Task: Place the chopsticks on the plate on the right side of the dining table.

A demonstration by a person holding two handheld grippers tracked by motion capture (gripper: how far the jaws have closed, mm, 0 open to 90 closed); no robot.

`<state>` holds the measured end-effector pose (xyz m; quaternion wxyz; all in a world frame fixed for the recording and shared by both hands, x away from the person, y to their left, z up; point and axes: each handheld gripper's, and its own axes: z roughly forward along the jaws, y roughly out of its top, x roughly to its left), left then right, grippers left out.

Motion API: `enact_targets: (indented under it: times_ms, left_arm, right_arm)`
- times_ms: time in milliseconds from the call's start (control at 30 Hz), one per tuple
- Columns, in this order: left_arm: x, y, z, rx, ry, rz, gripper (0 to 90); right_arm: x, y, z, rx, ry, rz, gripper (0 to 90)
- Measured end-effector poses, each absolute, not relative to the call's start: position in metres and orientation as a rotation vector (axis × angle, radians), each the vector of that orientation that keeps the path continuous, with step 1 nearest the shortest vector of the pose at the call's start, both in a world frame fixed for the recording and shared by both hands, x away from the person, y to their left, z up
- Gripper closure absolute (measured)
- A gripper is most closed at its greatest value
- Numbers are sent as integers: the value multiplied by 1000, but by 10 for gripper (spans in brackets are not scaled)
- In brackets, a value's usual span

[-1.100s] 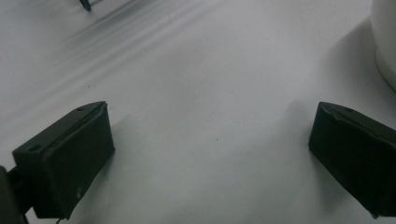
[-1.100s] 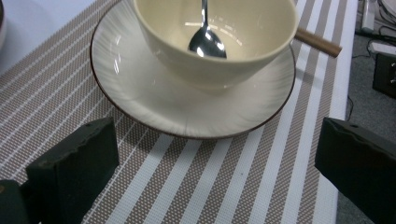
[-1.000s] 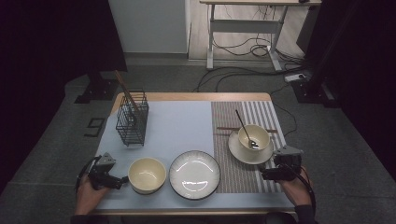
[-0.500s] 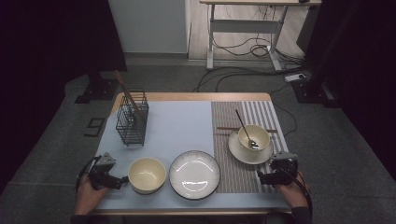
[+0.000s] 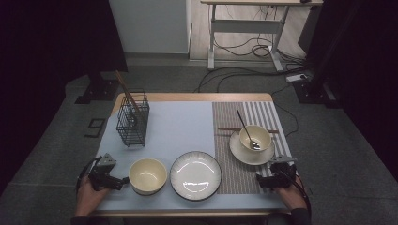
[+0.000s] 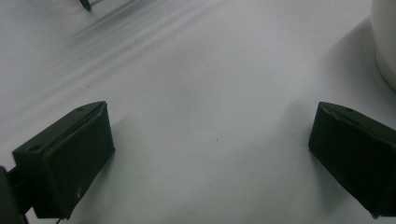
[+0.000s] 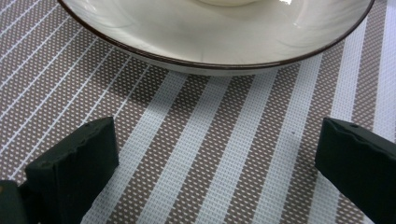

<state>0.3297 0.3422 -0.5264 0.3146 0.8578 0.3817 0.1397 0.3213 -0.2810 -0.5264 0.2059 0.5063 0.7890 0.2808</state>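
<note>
Nearest the left gripper (image 5: 123, 180): cream bowl (image 5: 148, 176), empty and upright at the front of the pale blue mat (image 5: 178, 126), just beside the jaw tips but apart from them. In the left gripper view, only an edge of that bowl (image 6: 385, 42) at the upper right. Both jaws spread wide over bare mat (image 6: 187, 93), nothing between them.

Nearest the right gripper (image 5: 259, 180): saucer (image 5: 240, 157) on the striped mat (image 5: 234, 178), carrying a small bowl (image 5: 247, 140) with a spoon (image 5: 244, 124) leaning in it. Seen along the right gripper (image 7: 219, 163), saucer rim (image 7: 210, 46) close ahead, untouched. Jaws wide apart here too, gripping nothing, only striped weave (image 7: 210, 140) beneath.

Between cream bowl and saucer: large ribbed plate (image 5: 195, 175), empty, straddling the seam of the two mats and very close to the cream bowl; contact not clear. Behind the saucer, a chopstick (image 5: 225, 129) lying crosswise on the stripes. Farther back on the left, a wire basket (image 5: 133, 124) with long sticks standing tilted in it. Wooden table (image 5: 187, 97) under all.

Judged from the layout: dishes already set out in a row along the front, yet no piece in hand. Either a pause between steps or a start not yet made. Left to do, by the look of it: closing on the cream bowl or the saucer, then lifting and placing.
</note>
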Motion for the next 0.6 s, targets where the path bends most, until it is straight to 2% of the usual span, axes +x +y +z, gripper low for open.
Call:
enact_targets:
  times_ms: [600]
  left_arm:
    - [330,342,-526,2258,1008,366,0]
  right_arm:
    - [316,-285,-535,1417,2126,890,0]
